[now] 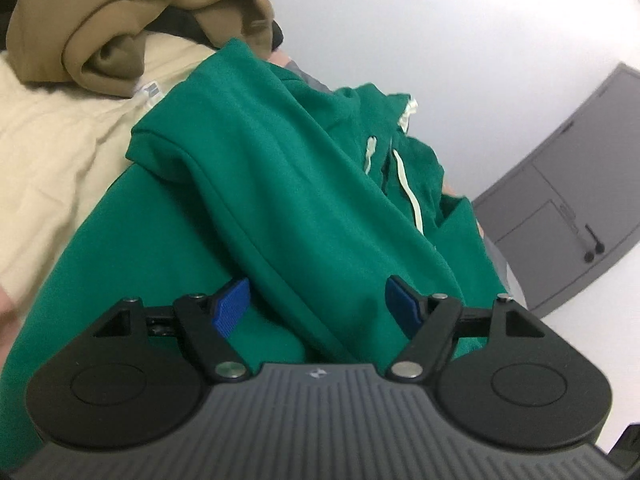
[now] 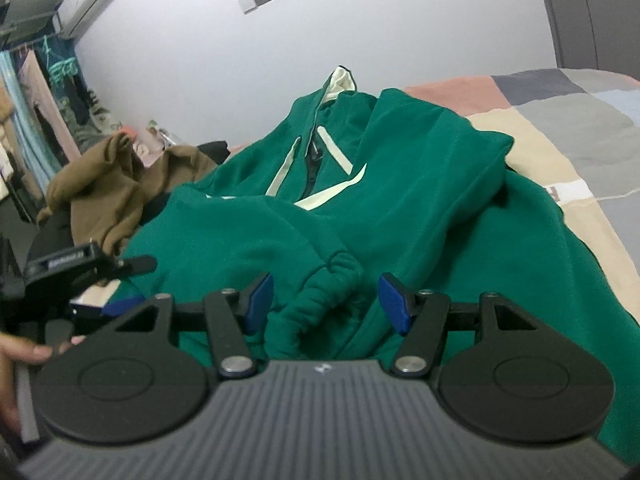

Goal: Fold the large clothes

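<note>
A green hoodie [image 1: 280, 184] with pale drawstrings lies spread on the bed, its sleeves folded across the body. My left gripper [image 1: 318, 304] is open, its blue pads on either side of a folded sleeve edge. In the right wrist view the hoodie [image 2: 420, 208] fills the middle, with its cream-lined hood at the far end. My right gripper [image 2: 326, 300] is open around the ribbed sleeve cuff [image 2: 320, 300], which bunches between the pads. The left gripper [image 2: 80, 280] shows at the left edge of this view.
A brown garment [image 1: 132, 20] is heaped on a cream blanket [image 1: 52, 140] beside the hoodie; it also shows in the right wrist view [image 2: 108, 192]. A patchwork bedcover [image 2: 560, 120] lies to the right. A grey wardrobe [image 1: 568, 200] stands by the white wall. Clothes hang at far left [image 2: 36, 92].
</note>
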Demonstrator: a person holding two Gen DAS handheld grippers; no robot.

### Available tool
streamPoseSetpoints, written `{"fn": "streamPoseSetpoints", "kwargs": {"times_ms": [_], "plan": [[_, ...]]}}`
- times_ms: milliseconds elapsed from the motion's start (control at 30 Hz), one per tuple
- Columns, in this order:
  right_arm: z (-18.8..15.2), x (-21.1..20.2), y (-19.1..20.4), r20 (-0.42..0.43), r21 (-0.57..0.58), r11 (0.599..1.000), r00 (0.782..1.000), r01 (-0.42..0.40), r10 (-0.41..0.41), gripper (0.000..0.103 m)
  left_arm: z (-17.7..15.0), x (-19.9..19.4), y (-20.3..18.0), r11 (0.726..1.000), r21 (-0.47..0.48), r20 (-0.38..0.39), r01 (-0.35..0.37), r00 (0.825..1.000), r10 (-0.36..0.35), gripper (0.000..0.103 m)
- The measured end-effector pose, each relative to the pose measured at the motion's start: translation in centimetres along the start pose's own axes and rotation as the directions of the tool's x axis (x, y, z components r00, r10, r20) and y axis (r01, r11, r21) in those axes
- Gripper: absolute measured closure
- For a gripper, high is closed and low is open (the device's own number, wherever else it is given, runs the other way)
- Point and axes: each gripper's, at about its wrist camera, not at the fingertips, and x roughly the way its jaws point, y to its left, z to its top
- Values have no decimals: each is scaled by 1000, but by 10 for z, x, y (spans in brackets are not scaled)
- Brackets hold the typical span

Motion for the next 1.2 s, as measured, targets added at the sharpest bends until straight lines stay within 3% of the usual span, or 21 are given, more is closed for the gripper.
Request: {"fn": "streamPoseSetpoints", "kwargs": {"times_ms": [167,333,533,667,900,967,1000,1033,1200], "plan": [[0,11,5,25,-39,999,1000,-1,2,42,2,9,-1,999,45,23,-17,1000,16,47],[-4,28,11,8,-66,998,1000,11,-10,43,3,15,-4,995,96,39,-40,999,37,77],[-5,33,23,36,-123,992,999,-2,6,43,8,13,-6,988,132,66,-82,995,74,91],[-5,34,26,42,-126,992,999,-24,29,44,8,13,-7,981,157,57,-116,993,108,91],[-11,48,20,-23,-110,994,999,28,-31,45,6,17,-10,970,200,38,-138,990,133,88],[-9,45,19,-22,-94,995,1000,19,-22,44,7,13,-13,968,205,27,-148,989,146,67],[-8,43,18,-19,-84,996,1000,15,-17,44,8,8,-15,966,208,29,-155,988,153,49],[-6,40,17,-16,-69,998,1000,12,-14,44,7,1,-17,964,213,44,-158,987,152,44],[10,17,12,25,32,999,1000,-8,7,39,8,-41,-42,958,268,112,-102,991,74,43]]}}
